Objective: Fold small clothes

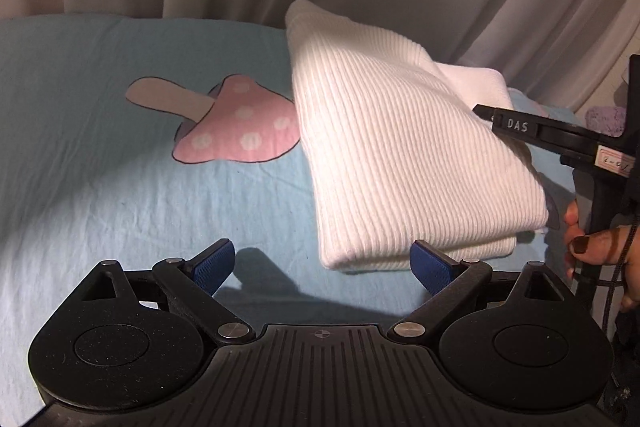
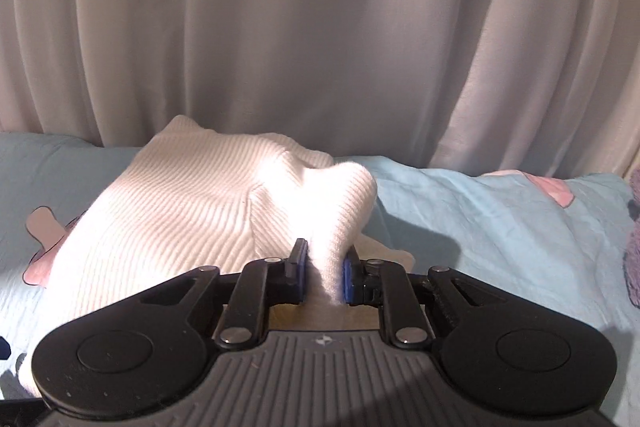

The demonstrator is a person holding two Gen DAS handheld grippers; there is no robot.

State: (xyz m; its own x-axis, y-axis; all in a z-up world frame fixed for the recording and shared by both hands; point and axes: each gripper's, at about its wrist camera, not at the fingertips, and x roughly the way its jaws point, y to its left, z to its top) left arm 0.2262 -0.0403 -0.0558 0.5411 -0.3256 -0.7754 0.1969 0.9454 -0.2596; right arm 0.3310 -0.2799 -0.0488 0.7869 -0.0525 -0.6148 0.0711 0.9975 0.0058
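Note:
A white ribbed knit garment (image 1: 400, 155) lies folded on the light blue sheet (image 1: 100, 195). My left gripper (image 1: 324, 263) is open and empty, just in front of the garment's near edge, its blue pads wide apart. My right gripper (image 2: 323, 277) is shut on a raised fold of the same garment (image 2: 176, 203) and lifts that edge off the sheet. The right gripper also shows in the left wrist view (image 1: 496, 117), reaching onto the garment's right side.
A pink mushroom print (image 1: 236, 123) lies on the sheet left of the garment. Pale curtains (image 2: 320, 27) hang behind the bed. A purple fuzzy item (image 2: 634, 239) sits at the far right. The person's hand (image 1: 596, 251) holds the right gripper's handle.

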